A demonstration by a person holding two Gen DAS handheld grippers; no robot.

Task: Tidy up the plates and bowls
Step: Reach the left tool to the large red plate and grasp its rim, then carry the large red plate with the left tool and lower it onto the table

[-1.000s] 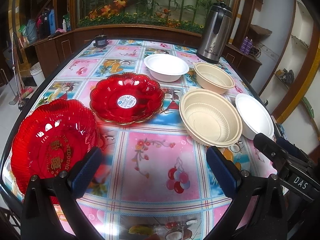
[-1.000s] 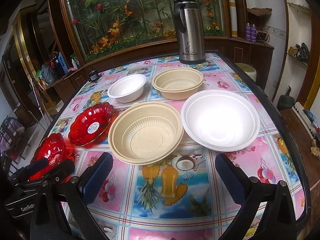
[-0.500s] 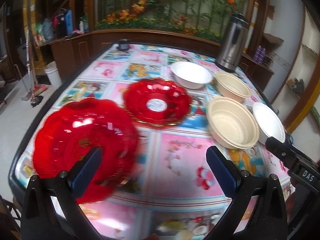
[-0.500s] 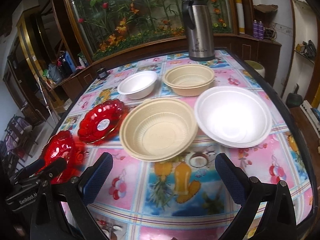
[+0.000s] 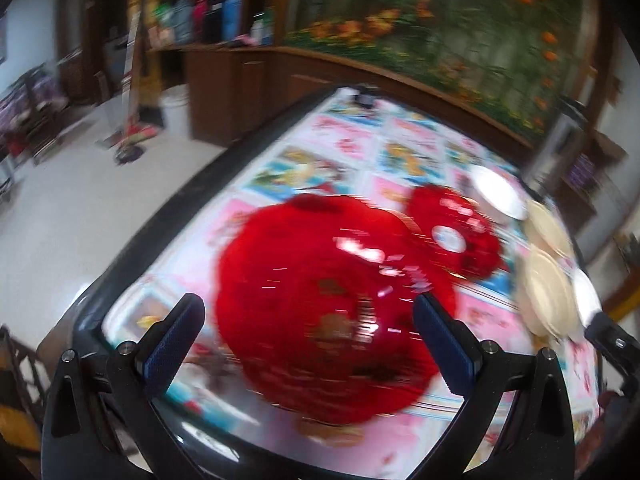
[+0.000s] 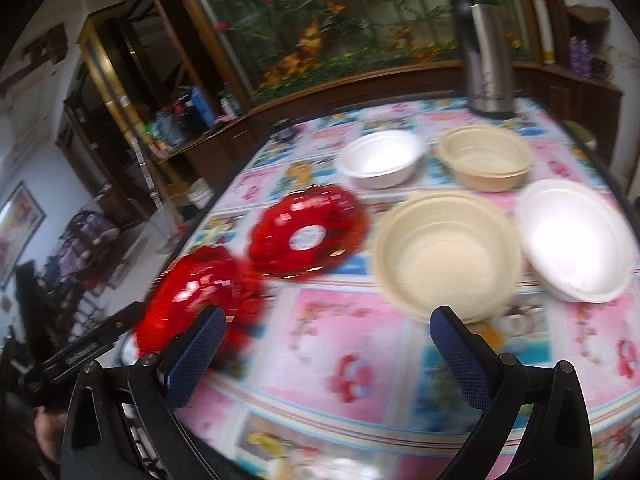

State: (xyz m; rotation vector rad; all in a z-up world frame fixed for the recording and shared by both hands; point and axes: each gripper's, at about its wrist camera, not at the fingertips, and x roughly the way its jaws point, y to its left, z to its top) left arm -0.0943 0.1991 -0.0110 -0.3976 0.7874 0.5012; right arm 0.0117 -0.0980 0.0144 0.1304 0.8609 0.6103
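Motion blur smears both views: the left tool has swung over the large red plate, fingers spread and empty. Just beyond that plate lies the small red plate. Likely first pick. Right tool hangs spread nearby.

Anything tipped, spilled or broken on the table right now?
Nothing stands out. The two red scalloped plates and the cream and white bowls sit upright, unspilled; motion blur hides fine damage.

Dark wooden cabinets (cluttered tops), flowered planter wall, pale floor
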